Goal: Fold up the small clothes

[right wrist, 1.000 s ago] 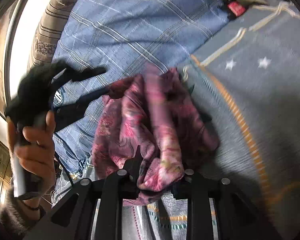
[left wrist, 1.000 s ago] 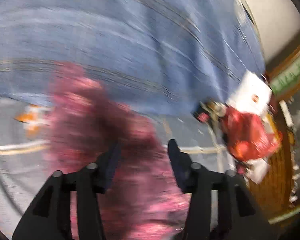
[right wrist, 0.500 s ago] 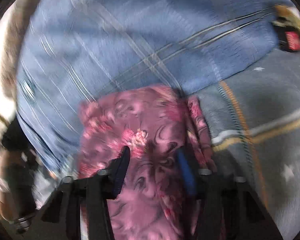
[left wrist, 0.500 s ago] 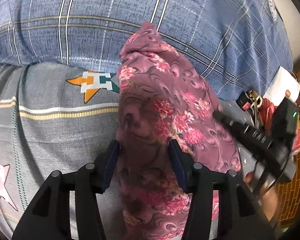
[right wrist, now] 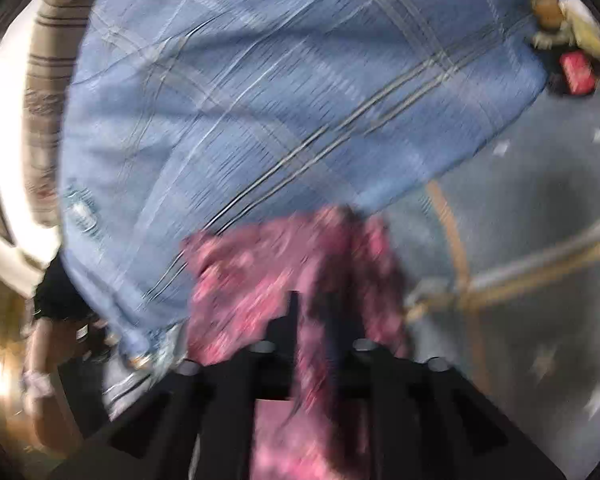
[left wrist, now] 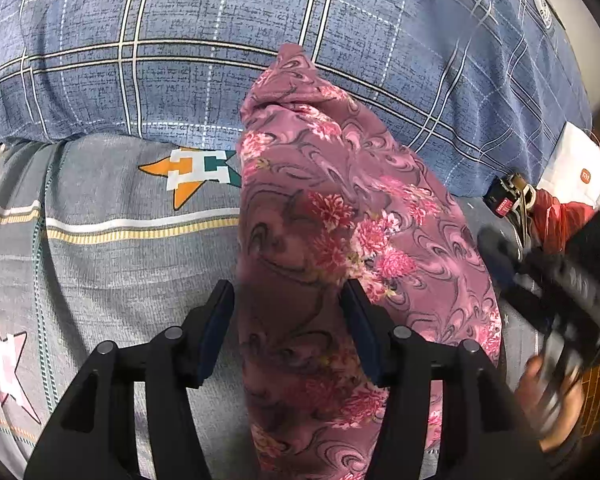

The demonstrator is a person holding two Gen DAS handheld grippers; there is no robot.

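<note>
we see pink floral fabric garment [left wrist: 340,240] on grey star-print bedsheet [left wrist: 112,280] by blue plaid quilt [left wrist: 220,40] | left gripper [left wrist: 286,308] jaws straddle it, just widened | right gripper [right wrist: 318,320] blurred: grip unclear, just widened

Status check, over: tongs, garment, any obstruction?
Left tongs open astride floral garment. Right tongs just opening, garment between, grip unclear in blur. Garment bunched against plaid quilt.

A mauve garment [left wrist: 340,248] carries pink flowers and dark swirls. At twelve o'clock, a blue plaid quilt [left wrist: 220,40]; at nine, a grey sheet [left wrist: 100,280] with stars and yellow stripes.
</note>
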